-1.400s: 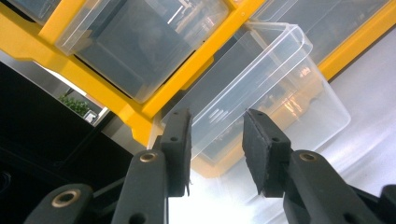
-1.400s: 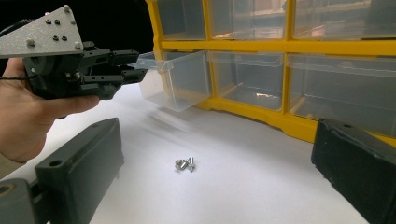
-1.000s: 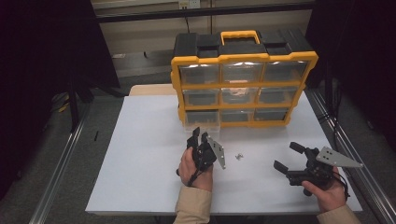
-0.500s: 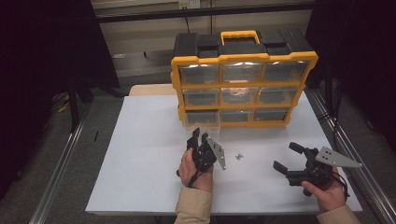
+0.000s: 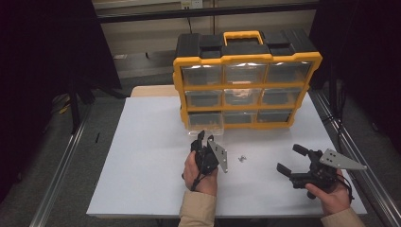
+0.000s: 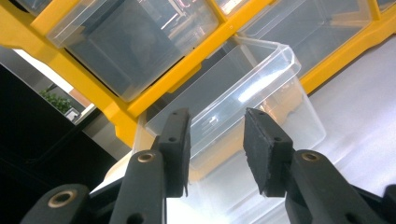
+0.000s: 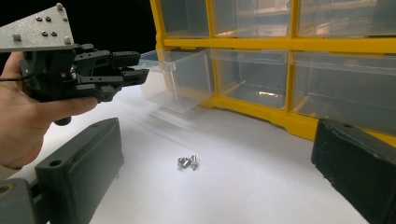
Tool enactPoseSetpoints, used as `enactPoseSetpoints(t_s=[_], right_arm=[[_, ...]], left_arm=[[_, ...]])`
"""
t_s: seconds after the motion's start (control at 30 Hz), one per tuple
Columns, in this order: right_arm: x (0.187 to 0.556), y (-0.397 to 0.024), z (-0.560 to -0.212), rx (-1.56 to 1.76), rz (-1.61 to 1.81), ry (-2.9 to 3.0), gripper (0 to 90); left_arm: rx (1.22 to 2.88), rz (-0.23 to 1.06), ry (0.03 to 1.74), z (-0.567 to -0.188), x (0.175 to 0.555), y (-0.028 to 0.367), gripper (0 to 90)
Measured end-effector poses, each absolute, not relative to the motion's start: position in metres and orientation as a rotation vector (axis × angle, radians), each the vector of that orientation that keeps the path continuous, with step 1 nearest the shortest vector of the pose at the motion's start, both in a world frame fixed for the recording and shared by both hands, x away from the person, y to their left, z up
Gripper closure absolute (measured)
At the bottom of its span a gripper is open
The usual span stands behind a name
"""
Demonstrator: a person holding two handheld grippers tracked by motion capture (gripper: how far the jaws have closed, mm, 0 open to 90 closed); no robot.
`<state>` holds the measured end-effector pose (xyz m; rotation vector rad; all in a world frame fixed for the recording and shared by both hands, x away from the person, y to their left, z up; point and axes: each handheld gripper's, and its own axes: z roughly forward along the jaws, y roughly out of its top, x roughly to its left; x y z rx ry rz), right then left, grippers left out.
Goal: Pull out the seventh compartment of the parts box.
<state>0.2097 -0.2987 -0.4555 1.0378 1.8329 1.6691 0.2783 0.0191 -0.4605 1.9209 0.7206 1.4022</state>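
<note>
The clear plastic drawer [image 5: 205,124], bottom left of the yellow and black organizer [image 5: 246,87], stands pulled partway out over the white table [image 5: 142,156], its front wall tipped toward me. Against the pictures of a second ago nothing about it has shifted: it sits just as far out, and both my hands keep their places. My left gripper [image 5: 204,137] holds right at the drawer's front rim, jaws parted to a narrow gap; the left gripper view looks through that gap at the clear lip [image 6: 243,93], and I see no pad pressing on it, so I judge the drawer not yet grasped. The pause suggests I am lining up on the rim rather than pulling. A small cluster of metal screws [image 5: 242,158] lies on the table between my hands, near the drawer but apart from it. My right gripper [image 5: 289,158] rests low at the table's right, jaws spread wide and empty. No brand, label or writing is legible on the organizer or its drawers.
</note>
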Motion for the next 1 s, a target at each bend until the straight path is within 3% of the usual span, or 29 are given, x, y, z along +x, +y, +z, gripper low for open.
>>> enactPoseSetpoints(t_s=[0.37, 1.0], right_arm=[[0.21, -0.299, -0.456, 1.038, 1.665, 1.832, 1.8], [0.211, -0.298, -0.456, 1.037, 1.667, 1.837, 1.7]], left_arm=[[1.895, 1.315, 0.718, -0.461, 0.278, 0.024, 54.0], [1.854, 0.921, 0.76, -0.473, 0.278, 0.023, 31.5]])
